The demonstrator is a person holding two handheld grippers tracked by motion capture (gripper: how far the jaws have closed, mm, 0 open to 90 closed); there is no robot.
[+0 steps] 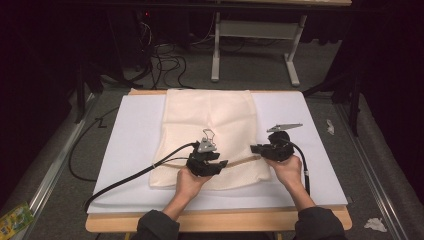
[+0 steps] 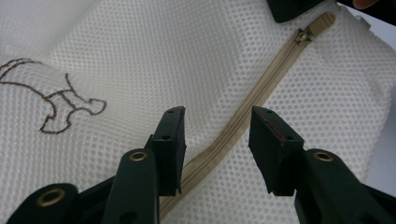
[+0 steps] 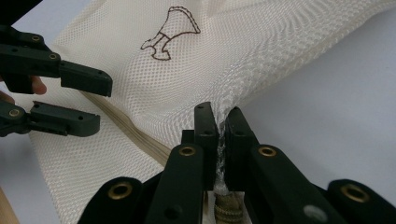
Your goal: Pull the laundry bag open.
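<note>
One cream mesh bag (image 1: 210, 130) with one beige zipper (image 2: 233, 128) lies flat on the table (image 1: 125, 150). The right gripper (image 3: 219, 126) has its jaws clamped on the bag's corner. The left gripper (image 2: 217, 140) hovers, jaws apart astride the zipper.

Left gripper (image 1: 220, 165): held in the left hand (image 1: 187, 181), forearm entering from the bottom edge of the high view; 2 black jaws parted with a clear gap, pads pressing on nothing, pointing toward the right gripper.

Right gripper (image 1: 254, 148): held in the right hand (image 1: 287, 169), forearm angled in from the lower right; 2 jaws closed tight on a pinch of mesh fabric (image 3: 219, 135), pointing toward the left gripper.

Sleeves: dark, at both wrists.
</note>
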